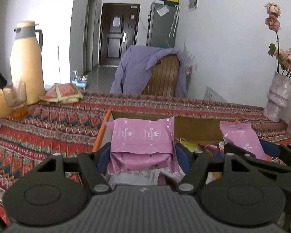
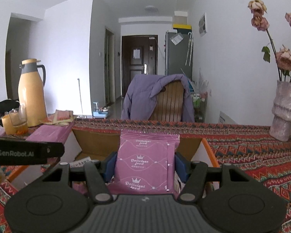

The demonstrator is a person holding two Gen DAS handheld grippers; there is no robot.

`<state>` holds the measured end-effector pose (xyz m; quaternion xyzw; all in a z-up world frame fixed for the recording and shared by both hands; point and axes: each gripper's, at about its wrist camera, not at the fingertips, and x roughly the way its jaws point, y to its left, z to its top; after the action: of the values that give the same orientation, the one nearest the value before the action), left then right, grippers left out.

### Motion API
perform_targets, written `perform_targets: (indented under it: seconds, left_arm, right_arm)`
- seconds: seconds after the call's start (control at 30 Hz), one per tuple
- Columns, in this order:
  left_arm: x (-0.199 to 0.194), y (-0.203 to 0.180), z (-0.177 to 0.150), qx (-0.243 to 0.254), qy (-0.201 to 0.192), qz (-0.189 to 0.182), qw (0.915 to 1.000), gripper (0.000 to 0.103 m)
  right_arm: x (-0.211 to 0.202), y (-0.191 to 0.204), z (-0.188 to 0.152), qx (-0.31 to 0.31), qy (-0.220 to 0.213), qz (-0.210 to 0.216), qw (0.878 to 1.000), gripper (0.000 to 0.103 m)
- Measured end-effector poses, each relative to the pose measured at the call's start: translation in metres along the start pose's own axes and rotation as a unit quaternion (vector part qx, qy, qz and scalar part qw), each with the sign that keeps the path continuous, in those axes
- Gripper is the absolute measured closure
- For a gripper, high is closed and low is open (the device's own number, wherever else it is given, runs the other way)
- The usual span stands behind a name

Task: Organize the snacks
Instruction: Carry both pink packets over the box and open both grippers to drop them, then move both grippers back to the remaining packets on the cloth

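Both my left gripper (image 1: 141, 155) and right gripper (image 2: 144, 165) pinch light, crinkly pink snack packs (image 1: 143, 136) (image 2: 145, 161) mid-body; slippery film, gentle squeeze over box (image 1: 196, 130).

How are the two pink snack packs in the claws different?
The left claw holds its pink pack lying flat, folded back seam up. The right claw holds its pink pack upright, printed front showing crowns and "Delicious food". Both are pink, pinched by the sides over the open box.
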<state>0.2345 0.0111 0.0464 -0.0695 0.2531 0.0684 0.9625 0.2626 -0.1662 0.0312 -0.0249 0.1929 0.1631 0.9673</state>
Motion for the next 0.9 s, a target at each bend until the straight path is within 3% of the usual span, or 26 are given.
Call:
perform_targets:
  seconds: [0.13,0.2,0.23,0.27,0.3,0.37,0.7,0.9]
  left_arm:
    - [0.001,0.004,-0.002,-0.008,0.004,-0.006,0.9999,0.026]
    - [-0.002,0.006,-0.001,-0.01,-0.004,-0.007,0.9999,0.019]
    - [-0.004,0.008,0.0,-0.011,-0.009,-0.01,0.9998,0.017]
    - [-0.007,0.01,0.0,-0.012,-0.013,-0.014,0.9997,0.009]
    - [-0.011,0.011,0.0,-0.016,-0.02,-0.015,0.9996,0.0]
    - [-0.019,0.016,-0.001,-0.024,-0.036,-0.018,0.9989,0.0]
    - [-0.061,0.033,-0.012,-0.032,-0.052,-0.018,0.998,0.0]
    - [-0.086,0.043,-0.022,-0.027,-0.043,0.002,0.9987,0.0]
  right_arm:
    - [0.001,-0.002,-0.004,0.001,0.012,0.005,1.0,0.041]
    - [-0.003,-0.005,-0.005,0.005,0.01,0.007,1.0,0.034]
    - [-0.006,-0.007,-0.006,0.009,0.009,0.011,1.0,0.024]
    - [-0.01,-0.01,-0.006,0.014,0.007,0.015,1.0,0.012]
    - [-0.014,-0.012,-0.006,0.018,0.002,0.017,1.0,0.007]
    - [-0.023,-0.019,-0.006,0.027,-0.006,0.014,1.0,0.001]
    - [-0.051,-0.032,-0.002,0.041,-0.005,0.001,0.999,0.0]
    - [-0.079,-0.025,0.01,0.064,-0.044,-0.017,0.997,0.0]
